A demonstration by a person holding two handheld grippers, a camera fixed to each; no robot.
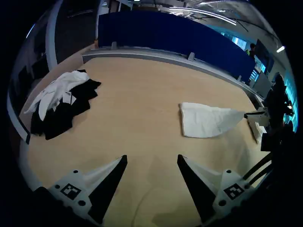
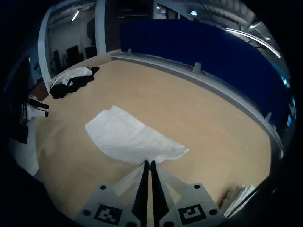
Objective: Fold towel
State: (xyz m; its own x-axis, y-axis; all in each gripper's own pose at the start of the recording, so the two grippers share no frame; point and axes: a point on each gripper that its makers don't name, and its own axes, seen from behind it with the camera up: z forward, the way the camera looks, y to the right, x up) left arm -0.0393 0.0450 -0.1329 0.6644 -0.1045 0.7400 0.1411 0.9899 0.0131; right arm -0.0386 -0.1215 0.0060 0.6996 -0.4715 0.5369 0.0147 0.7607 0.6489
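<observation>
Tabletop of pale wood carries the white towel, which lies flat and rumpled, partly doubled over. In the left gripper view it is on the right half of the desk, well apart from that gripper.

The right gripper has its two fingers drawn together on the towel's near edge, with a bit of cloth pinched between the tips. In the left gripper view this same gripper sits at the far right. There the towel narrows to a point that runs straight into it, while the towel's broad, squared end lies farther left on the wood.

The left gripper hangs over the near part of the table with its fingers spread wide, and bare wood shows between them. It touches neither the towel nor anything else.

At the far left corner of the table lies a pile of black and white garments, with a white piece draped on top of the black ones. It is well apart from the towel.

Along the table's far edge runs a grey rail, and a blue partition stands just behind it.

Low at the right edge of the right gripper view, a stack of pale flat things sits by the table's edge. I cannot tell what they are.
</observation>
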